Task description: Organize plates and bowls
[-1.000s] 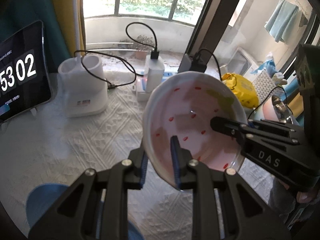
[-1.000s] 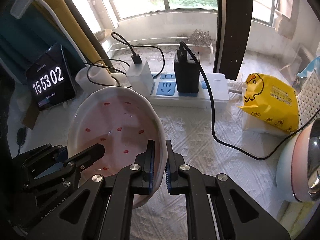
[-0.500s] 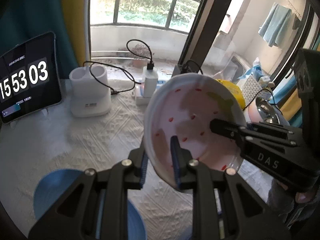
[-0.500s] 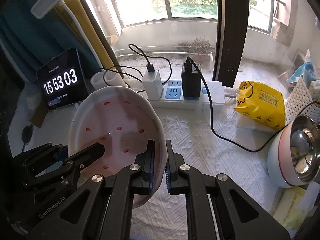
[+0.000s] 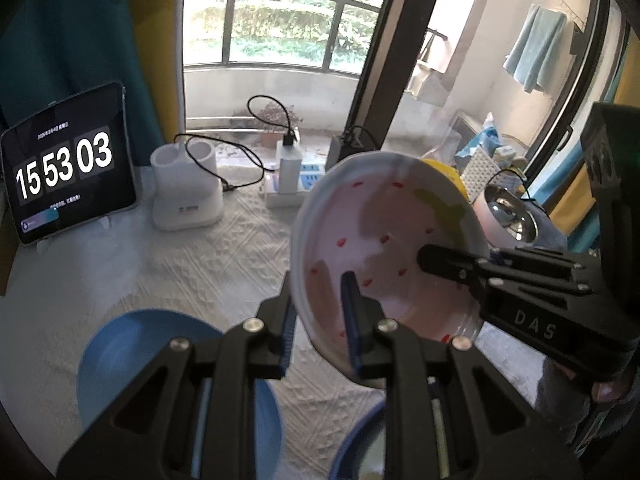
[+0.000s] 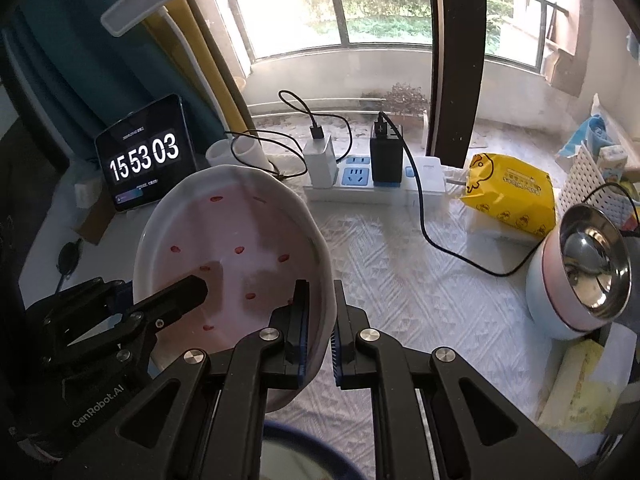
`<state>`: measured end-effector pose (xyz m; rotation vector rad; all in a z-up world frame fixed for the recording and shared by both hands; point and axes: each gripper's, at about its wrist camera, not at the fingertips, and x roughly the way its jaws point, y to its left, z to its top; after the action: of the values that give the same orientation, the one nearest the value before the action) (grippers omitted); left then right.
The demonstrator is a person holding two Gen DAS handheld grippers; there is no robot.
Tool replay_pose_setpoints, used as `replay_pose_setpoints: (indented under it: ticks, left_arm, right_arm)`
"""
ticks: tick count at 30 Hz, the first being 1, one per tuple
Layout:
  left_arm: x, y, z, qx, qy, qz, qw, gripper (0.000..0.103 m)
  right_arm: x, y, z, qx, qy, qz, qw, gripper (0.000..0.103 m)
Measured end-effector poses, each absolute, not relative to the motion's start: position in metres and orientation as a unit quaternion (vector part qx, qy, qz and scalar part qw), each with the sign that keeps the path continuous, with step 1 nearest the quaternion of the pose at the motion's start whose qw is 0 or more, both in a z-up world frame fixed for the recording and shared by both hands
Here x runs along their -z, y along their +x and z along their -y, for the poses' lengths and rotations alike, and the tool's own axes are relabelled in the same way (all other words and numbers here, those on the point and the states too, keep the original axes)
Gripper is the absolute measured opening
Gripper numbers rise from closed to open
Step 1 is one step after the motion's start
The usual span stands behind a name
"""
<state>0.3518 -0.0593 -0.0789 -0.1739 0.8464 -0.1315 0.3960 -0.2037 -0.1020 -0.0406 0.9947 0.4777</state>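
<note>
A white bowl with a pink inside and red flecks [image 5: 384, 248] [image 6: 236, 256] is held in the air above the table by both grippers. My left gripper [image 5: 320, 320] is shut on its near-left rim. My right gripper [image 6: 318, 332] is shut on its right rim; in the left wrist view it reaches in from the right [image 5: 532, 292]. A blue plate [image 5: 168, 368] lies on the white cloth below, at the lower left. Another blue rim [image 5: 356, 440] [image 6: 304, 456] shows at the bottom edge, mostly hidden by the gripper bodies.
A tablet clock [image 5: 64, 164] stands at the back left beside a white holder [image 5: 186, 188]. A power strip with chargers and cables [image 6: 372, 184] runs along the window sill. A yellow packet [image 6: 512, 196] and a pink-and-steel bowl [image 6: 580, 276] sit at the right.
Both grippers have lifted the bowl higher and pulled back from the window. More of the table and the blue plate now show below.
</note>
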Motion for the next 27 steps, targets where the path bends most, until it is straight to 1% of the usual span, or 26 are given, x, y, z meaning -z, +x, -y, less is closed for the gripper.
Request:
replay_pose_setpoints:
  ticks: [27]
  left_arm:
    - [0.076,0.291,0.083,0.104,-0.075,-0.409,0.903,0.022]
  right_arm:
    - [0.102,0.323,0.236,-0.212,0.003,-0.467,0.858,0.011]
